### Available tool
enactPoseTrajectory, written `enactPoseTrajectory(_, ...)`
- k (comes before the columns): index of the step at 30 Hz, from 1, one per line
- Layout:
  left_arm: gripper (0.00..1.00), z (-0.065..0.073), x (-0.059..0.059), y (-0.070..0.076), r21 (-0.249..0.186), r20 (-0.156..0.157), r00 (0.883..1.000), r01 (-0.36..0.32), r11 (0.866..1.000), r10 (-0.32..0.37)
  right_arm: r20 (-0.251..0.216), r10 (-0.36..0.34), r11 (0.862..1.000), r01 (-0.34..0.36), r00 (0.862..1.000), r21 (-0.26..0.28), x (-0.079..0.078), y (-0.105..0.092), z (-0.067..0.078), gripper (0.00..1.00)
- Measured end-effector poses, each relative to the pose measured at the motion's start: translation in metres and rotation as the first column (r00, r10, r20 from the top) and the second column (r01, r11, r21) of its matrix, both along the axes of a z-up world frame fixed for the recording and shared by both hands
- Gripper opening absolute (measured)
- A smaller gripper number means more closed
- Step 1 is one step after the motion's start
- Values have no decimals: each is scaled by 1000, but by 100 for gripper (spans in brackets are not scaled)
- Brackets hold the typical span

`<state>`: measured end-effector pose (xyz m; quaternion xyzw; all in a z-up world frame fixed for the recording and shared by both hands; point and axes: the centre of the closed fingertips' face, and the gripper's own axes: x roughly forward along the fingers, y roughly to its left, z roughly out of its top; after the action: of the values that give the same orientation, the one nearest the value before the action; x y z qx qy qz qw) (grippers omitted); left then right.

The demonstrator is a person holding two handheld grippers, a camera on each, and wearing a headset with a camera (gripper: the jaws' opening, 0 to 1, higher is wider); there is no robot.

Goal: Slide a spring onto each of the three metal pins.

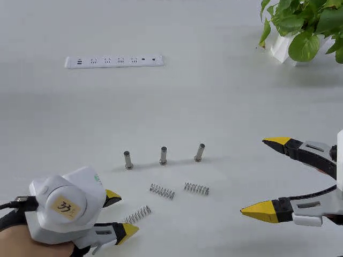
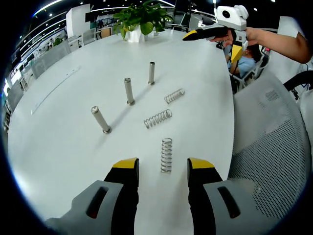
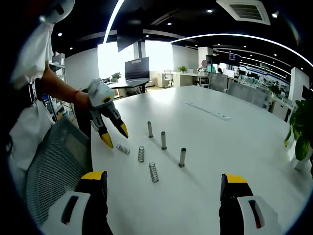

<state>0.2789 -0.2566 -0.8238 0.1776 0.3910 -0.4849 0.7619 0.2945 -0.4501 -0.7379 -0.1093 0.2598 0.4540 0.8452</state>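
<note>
1. Three pins [image 1: 163, 155] stand mid-frame, three springs [image 1: 162, 191] lying loose just below
2. Left gripper [image 1: 126, 213], lower left — jaws partly open, empty, nearest spring [image 1: 137, 214] at its tips
3. Right gripper [image 1: 254, 176], lower right — jaws wide, empty
4. Bare table [image 1: 214, 96] above; power strip [image 1: 113, 61] upper left

The left tongs [image 1: 122, 212] and right tongs [image 1: 255, 176] are black, yellow-tipped, the 3 pins [image 1: 163, 155] silver, the table [image 1: 214, 96] white.

White power strip [image 1: 114, 61] lies well apart from potted plant [image 1: 303, 27] on table [image 1: 214, 101]
</note>
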Motion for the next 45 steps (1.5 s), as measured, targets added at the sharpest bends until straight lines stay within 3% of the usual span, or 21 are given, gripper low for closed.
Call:
enactPoseTrajectory(4,29,-10,-3,0,57,-13,1000,13,998,-12,7,16,1000,-16,1000,1,-3,-3,-3,98)
enactPoseTrajectory(13,23,-17,-2,-4,90,-36,999,-11,996,14,5,28,1000,-27,1000,-7,-4,-9,-6,97)
enactPoseTrajectory(26,16,-20,-3,2,172,-30,1000,10,985,-5,13,23,1000,-22,1000,-9,-2,-13,-3,94)
enactPoseTrajectory(45,7,-21,-4,6,220,-33,999,46,974,-39,14,17,1000,-17,1000,-16,-4,-15,-3,91)
